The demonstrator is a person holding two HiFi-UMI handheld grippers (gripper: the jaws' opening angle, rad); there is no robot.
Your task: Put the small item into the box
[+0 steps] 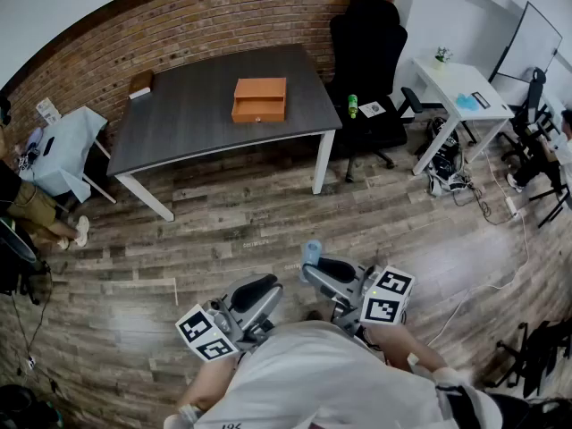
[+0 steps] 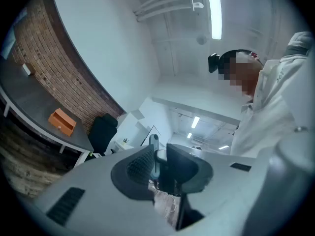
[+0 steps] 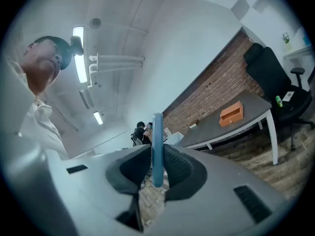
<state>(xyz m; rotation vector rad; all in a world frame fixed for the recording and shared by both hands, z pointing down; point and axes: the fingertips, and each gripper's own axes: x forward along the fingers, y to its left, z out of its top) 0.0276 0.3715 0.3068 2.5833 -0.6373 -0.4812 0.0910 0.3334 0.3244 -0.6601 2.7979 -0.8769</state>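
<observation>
- My right tongs (image 1: 315, 271) sit low in the head view, right of centre, close against my body. They are clamped on the small item (image 1: 311, 250), a thin flat blue piece that stands up past the tips; in the right gripper view it (image 3: 157, 146) is pinched edge-on between the pads.
- My left tongs (image 1: 265, 291) hang just to the left of them, at about the same height. In the left gripper view they (image 2: 160, 156) are drawn together, and I can make out nothing gripped in them.
- Both point up the frame, across a wide stretch of wooden floor (image 1: 268, 213).
- Beyond the floor, in the upper middle of the frame, is the dark grey worktop (image 1: 197, 105), well apart from both tongs.
- The orange box (image 1: 260, 99) rests on it, right of its middle. I cannot see what it contains from here.
- A black office chair (image 1: 366, 52) stands at the worktop's right end.
</observation>
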